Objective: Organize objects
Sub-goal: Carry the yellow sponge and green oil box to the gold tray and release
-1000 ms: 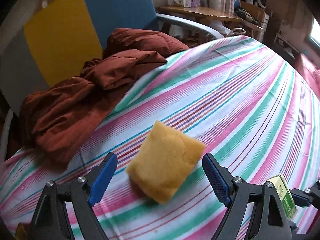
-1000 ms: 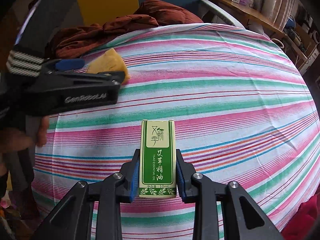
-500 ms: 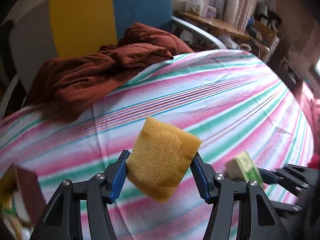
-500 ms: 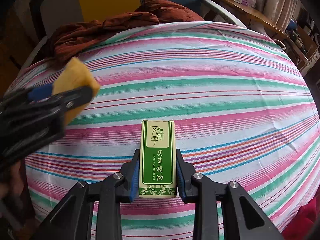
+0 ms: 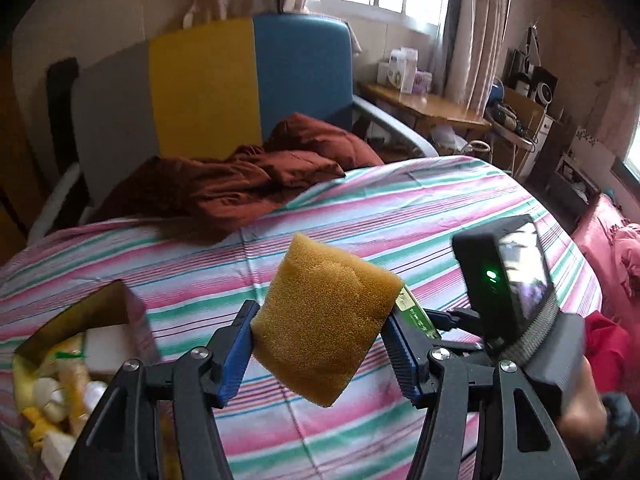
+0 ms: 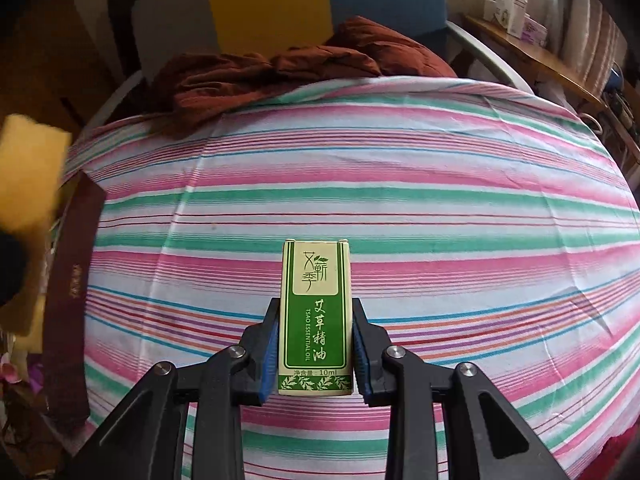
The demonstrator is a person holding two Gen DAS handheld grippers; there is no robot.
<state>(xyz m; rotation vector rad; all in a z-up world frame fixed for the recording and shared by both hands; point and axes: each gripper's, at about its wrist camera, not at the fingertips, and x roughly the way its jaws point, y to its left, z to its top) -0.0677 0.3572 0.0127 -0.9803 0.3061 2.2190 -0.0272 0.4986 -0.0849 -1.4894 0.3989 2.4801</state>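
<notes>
My left gripper (image 5: 320,344) is shut on a yellow sponge (image 5: 326,320) and holds it in the air above the striped bed sheet (image 5: 360,208). The sponge also shows blurred at the left edge of the right wrist view (image 6: 28,176). My right gripper (image 6: 316,352) is shut on a small green essential oil box (image 6: 316,316), held upright above the sheet. The green box peeks out behind the sponge in the left wrist view (image 5: 416,316), with the right gripper's body beside it. An open brown box (image 5: 80,344) with several small items sits at the lower left.
A crumpled rust-red blanket (image 5: 248,184) lies at the head of the bed by a grey, yellow and blue headboard (image 5: 208,84). A wooden side table (image 5: 428,104) with small boxes stands at the right. The brown box's wall (image 6: 72,280) shows at the left of the right wrist view.
My left gripper closed on the sponge, lifted it off the sheet and swung left toward the open brown box. My right gripper kept its hold on the green box.
</notes>
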